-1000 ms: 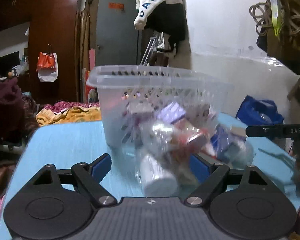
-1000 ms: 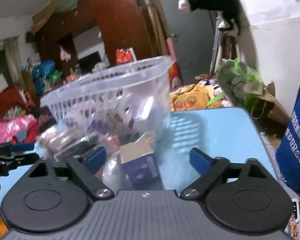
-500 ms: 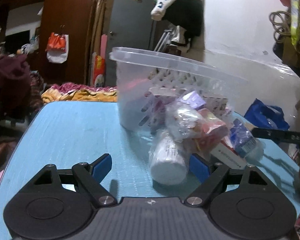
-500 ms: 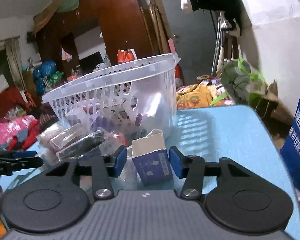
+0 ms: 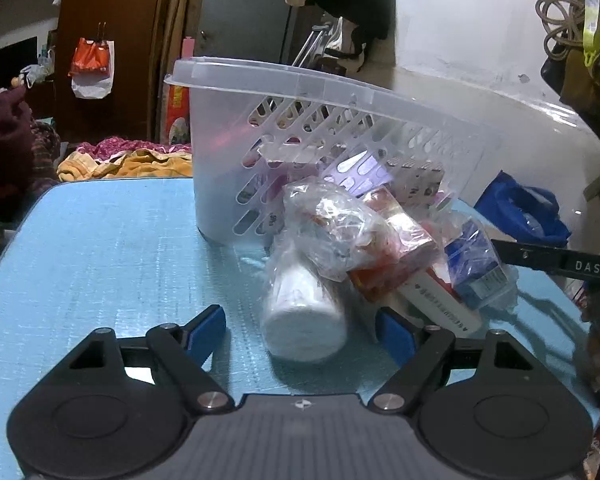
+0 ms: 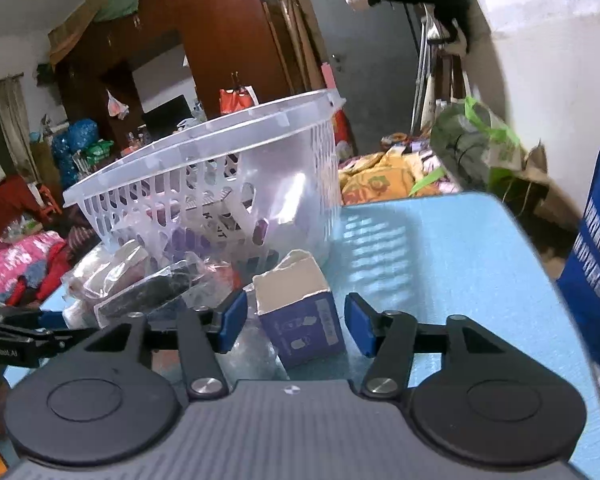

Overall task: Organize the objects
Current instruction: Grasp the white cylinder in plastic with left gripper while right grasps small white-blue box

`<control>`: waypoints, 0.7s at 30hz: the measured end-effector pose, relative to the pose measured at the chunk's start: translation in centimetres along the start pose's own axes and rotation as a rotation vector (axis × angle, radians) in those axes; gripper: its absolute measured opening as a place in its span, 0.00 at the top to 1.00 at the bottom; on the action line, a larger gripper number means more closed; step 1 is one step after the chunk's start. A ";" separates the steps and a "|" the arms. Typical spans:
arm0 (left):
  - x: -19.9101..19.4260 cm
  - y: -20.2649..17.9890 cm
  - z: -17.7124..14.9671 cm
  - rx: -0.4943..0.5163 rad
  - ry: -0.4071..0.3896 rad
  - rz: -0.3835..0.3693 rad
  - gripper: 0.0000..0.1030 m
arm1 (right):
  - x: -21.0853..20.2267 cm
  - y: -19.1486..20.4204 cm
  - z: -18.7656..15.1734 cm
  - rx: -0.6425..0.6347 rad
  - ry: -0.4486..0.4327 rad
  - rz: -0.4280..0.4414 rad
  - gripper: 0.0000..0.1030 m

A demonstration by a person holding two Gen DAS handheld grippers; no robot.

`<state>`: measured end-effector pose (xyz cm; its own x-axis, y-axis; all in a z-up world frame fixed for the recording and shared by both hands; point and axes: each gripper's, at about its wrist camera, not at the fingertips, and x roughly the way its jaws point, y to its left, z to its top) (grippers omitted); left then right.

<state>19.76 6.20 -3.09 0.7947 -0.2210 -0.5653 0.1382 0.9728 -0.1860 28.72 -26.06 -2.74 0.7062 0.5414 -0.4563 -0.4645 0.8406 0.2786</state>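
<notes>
Blue box [image 6: 300,320] stands on the bench [image 6: 440,248] between my right fingers [image 6: 234,316], which are opening, pads clear. My left fingers [image 5: 204,328], closing but wide, bracket a white bottle [image 5: 304,312] spilled beside the basket [image 5: 300,92], ready for sorting.

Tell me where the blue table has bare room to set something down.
Two bare patches on the table: one between the basket and the near edge in the left wrist view, one beyond the blue box toward the far corner in the right wrist view. It is crowded in front of the basket, where the bagged items pile up.
</notes>
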 end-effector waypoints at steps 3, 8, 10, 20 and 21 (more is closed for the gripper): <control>0.0 0.0 0.0 -0.009 -0.003 0.004 0.24 | 0.2 -0.6 0.0 0.035 0.011 0.015 0.41; -0.4 -0.8 -0.4 0.037 -0.014 0.037 0.53 | 0.0 -1.9 -0.4 0.114 0.011 0.071 0.51; -1.2 -1.0 -0.8 0.051 -0.057 0.057 0.53 | -0.3 -2.2 -0.7 0.137 -0.005 0.091 0.52; -5.5 0.6 -2.5 -0.001 -0.314 0.040 0.53 | -3.0 -2.7 -1.4 0.164 -0.168 0.137 0.53; -5.7 0.6 -2.5 0.001 -0.330 0.040 0.53 | -3.2 -2.8 -1.4 0.165 -0.184 0.147 0.53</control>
<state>13.87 7.87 -1.97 0.9482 -0.1484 -0.2809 0.1037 0.9804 -0.1677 26.96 -30.19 -3.26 0.7300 0.6384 -0.2440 -0.4863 0.7361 0.4709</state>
